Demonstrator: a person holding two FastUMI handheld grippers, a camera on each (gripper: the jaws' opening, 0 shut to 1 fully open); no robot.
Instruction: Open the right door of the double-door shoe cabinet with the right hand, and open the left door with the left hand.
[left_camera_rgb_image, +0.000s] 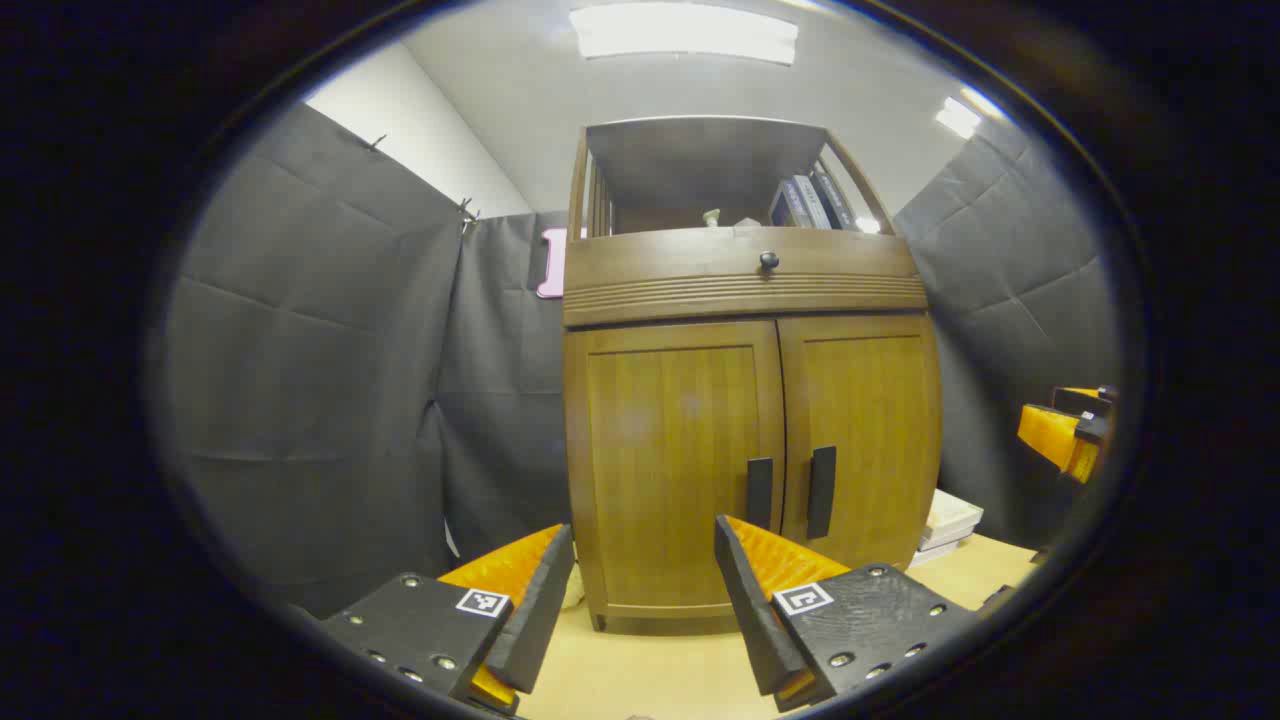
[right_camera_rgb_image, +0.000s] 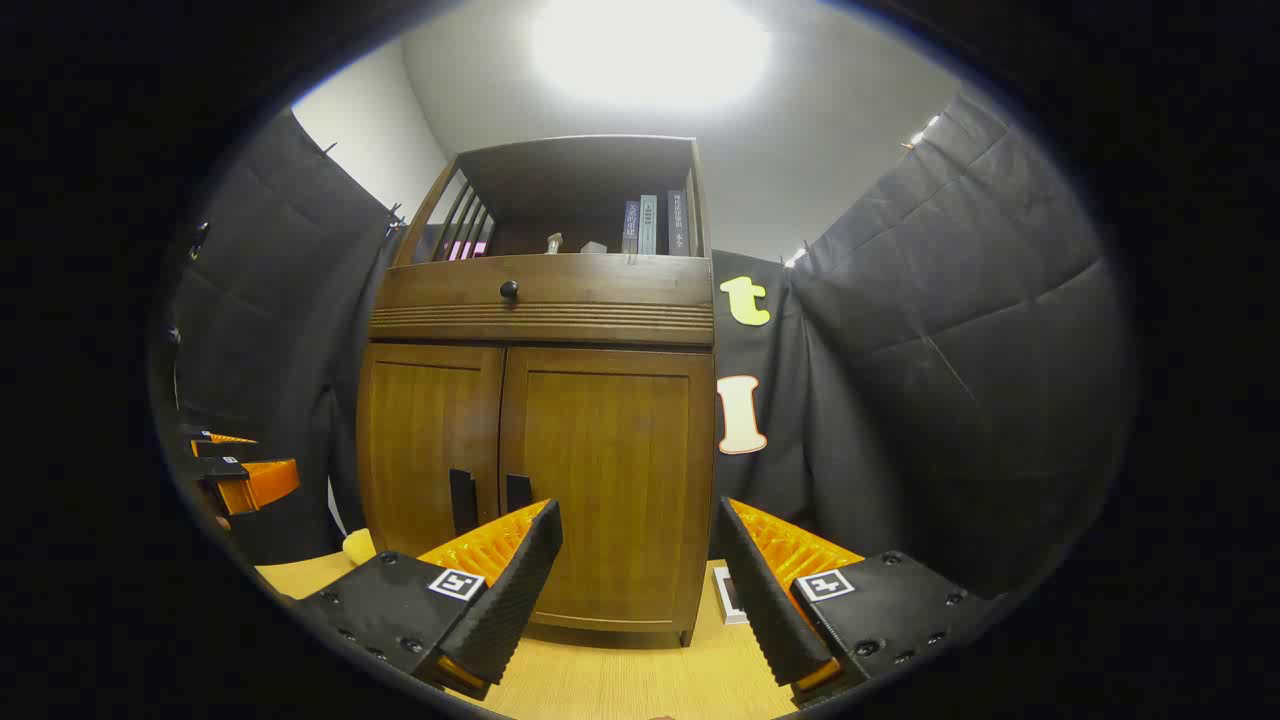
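— Wooden and closed: the shoe cabinet (left_camera_rgb_image: 750, 400) is standing on the pale table (left_camera_rgb_image: 640, 680), both doors flush. How are the grippers sitting?

— The left gripper (left_camera_rgb_image: 640, 570) is hovering level in front of the left door (left_camera_rgb_image: 670, 460), its fingers spread wide and gripping nothing, well short of the left handle (left_camera_rgb_image: 759, 493). The right gripper (right_camera_rgb_image: 635, 550) is facing the right door (right_camera_rgb_image: 610, 480) the same way, released, clear of the right handle (right_camera_rgb_image: 518, 493).

— Is each one seeing the other?

— Yes. The right gripper view is catching the left gripper at its left edge, and the left gripper view is catching the right gripper at its right edge.

— Any writing?

— Books (right_camera_rgb_image: 655, 225) are standing on the open shelf above the drawer knob (right_camera_rgb_image: 509, 289), but their spines are too small to read. Square markers are sitting on the finger mounts.
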